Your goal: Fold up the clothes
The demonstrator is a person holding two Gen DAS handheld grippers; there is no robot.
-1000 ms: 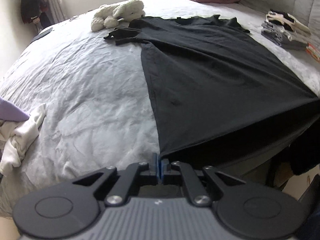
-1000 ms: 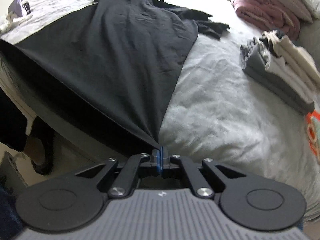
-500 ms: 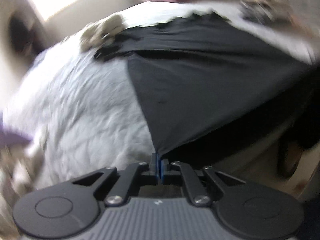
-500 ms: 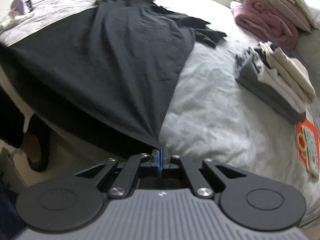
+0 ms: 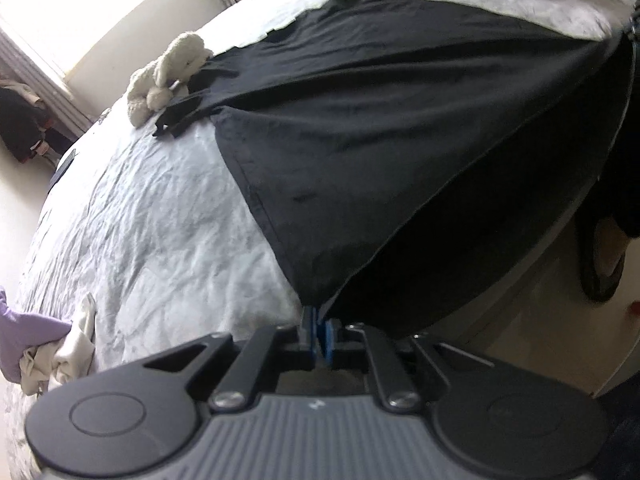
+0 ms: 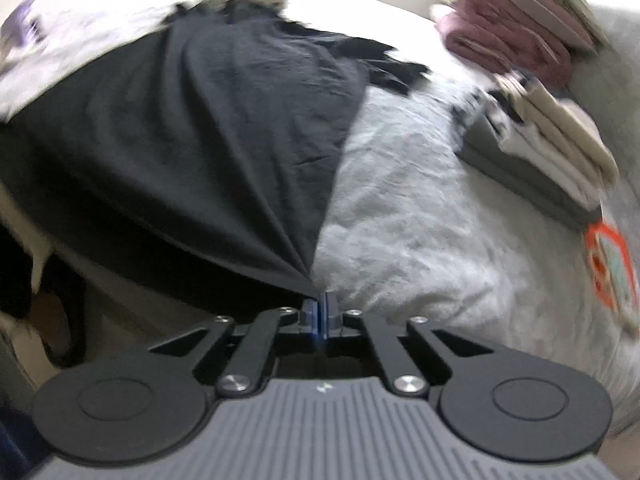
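Observation:
A black garment (image 5: 400,120) lies spread over the grey-white bed sheet (image 5: 160,220), its hem hanging off the near edge of the bed. My left gripper (image 5: 319,320) pinches the garment's near left corner between its blue pads; its jaws are opening, with the cloth still between them. In the right wrist view the same garment (image 6: 220,140) runs down to its near right corner, and my right gripper (image 6: 320,308) is shut on that corner. The hem stretches between the two grippers.
A cream plush toy (image 5: 168,76) lies by the garment's far sleeve. A lilac and white clothes heap (image 5: 40,344) sits at the bed's left edge. Folded stacks (image 6: 540,160), pink blankets (image 6: 508,40) and an orange packet (image 6: 612,272) lie to the right. A person's foot (image 5: 604,264) stands on the floor.
The left wrist view has rolled and shifted, so the bed now slants. A thin gap shows between the left pads. The right view tilted slightly and turned blurry; its grip is unchanged.

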